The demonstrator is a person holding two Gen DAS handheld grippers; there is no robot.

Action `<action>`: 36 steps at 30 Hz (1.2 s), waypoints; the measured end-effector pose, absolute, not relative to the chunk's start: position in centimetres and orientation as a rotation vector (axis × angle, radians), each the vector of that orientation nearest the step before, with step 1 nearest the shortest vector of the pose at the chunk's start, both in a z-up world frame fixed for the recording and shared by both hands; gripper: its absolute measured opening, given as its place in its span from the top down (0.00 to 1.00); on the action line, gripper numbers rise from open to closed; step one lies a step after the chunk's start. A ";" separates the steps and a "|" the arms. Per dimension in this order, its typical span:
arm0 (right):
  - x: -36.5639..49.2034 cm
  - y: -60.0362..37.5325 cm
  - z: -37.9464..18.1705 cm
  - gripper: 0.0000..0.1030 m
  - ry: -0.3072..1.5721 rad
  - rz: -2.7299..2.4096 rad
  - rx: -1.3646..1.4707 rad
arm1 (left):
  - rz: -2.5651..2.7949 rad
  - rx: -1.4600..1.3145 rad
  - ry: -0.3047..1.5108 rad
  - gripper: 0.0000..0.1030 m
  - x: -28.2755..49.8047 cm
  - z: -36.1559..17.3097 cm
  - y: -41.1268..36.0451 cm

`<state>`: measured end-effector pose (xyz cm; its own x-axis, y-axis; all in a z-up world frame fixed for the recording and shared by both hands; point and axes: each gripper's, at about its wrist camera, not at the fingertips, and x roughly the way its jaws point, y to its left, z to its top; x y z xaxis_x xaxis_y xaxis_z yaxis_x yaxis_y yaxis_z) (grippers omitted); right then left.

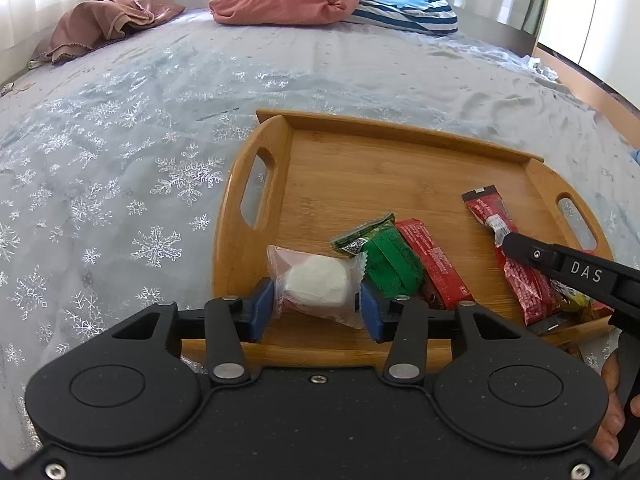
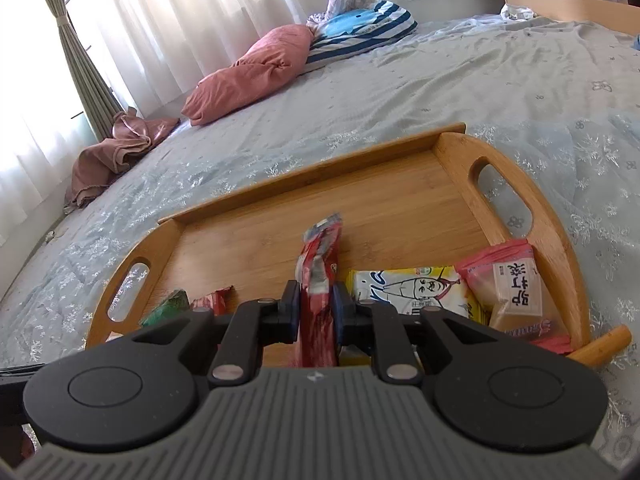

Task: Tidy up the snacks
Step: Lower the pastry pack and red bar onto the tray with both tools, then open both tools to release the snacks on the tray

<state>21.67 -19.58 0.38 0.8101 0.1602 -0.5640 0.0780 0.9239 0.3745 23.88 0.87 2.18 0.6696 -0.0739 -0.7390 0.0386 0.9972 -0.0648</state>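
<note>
Across the left wrist view from left to right: the bed (image 1: 120, 140) fills the left half under a snowflake cover, bare of snacks as far as this view shows; the wooden tray (image 1: 360, 168) sits right of centre; its near edge carries the row of snacks.

First in the row is the white pastry in clear wrap (image 1: 316, 284), resting on the tray floor at lower centre of the frame; the left tongs (image 1: 316, 308) stand on either side of it, blue pads just beside the wrapper with a sliver of gap showing, so they read as parted, not pressing. Next come the green packet (image 1: 380, 256) and the red bar (image 1: 432, 264), lying side by side and touching. Further right is the long red stick packet (image 1: 496, 224), its far end on the tray floor, with the right tongs (image 2: 316, 308) around its near part.

In the right wrist view those tongs bracket the stick packet closely; whether the pads press on it I cannot tell. At lower right of that frame the yellow-and-white pouch (image 2: 408, 284) and the pink-topped packet (image 2: 512, 280) already lie in the tray's right corner.

As a judgement: every snack in view is in the tray; what remains seems to be releasing these two and tidying the row.
</note>
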 end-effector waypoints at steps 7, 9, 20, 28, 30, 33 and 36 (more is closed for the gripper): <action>21.5 -19.4 1.0 0.65 0.599 0.051 0.371 | -0.070 -0.043 0.820 0.40 23.4 2.8 1.1; 21.3 -19.4 1.3 0.62 0.596 0.055 0.364 | -0.073 -0.041 0.807 0.30 23.1 3.2 1.1; 19.1 -19.7 3.1 0.45 0.571 0.076 0.285 | -0.105 -0.032 0.753 0.18 20.3 5.6 1.5; 14.7 -20.3 3.6 0.37 0.571 0.108 0.246 | -0.160 -0.052 0.706 0.12 15.8 6.9 1.6; 13.5 -20.5 3.6 0.35 0.570 0.111 0.237 | -0.169 -0.066 0.707 0.12 14.9 7.0 1.8; 11.7 -20.6 3.7 0.32 0.561 0.120 0.216 | -0.181 -0.080 0.712 0.12 13.3 7.0 1.9; 10.0 -20.6 3.8 0.30 0.548 0.124 0.180 | -0.191 -0.082 0.714 0.11 11.8 6.7 2.0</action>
<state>10.03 -20.59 3.85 0.8466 0.1645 -0.5062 -0.0688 0.9769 0.2024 11.77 1.98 6.69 0.7390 -0.2021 -0.6427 0.1459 0.9793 -0.1402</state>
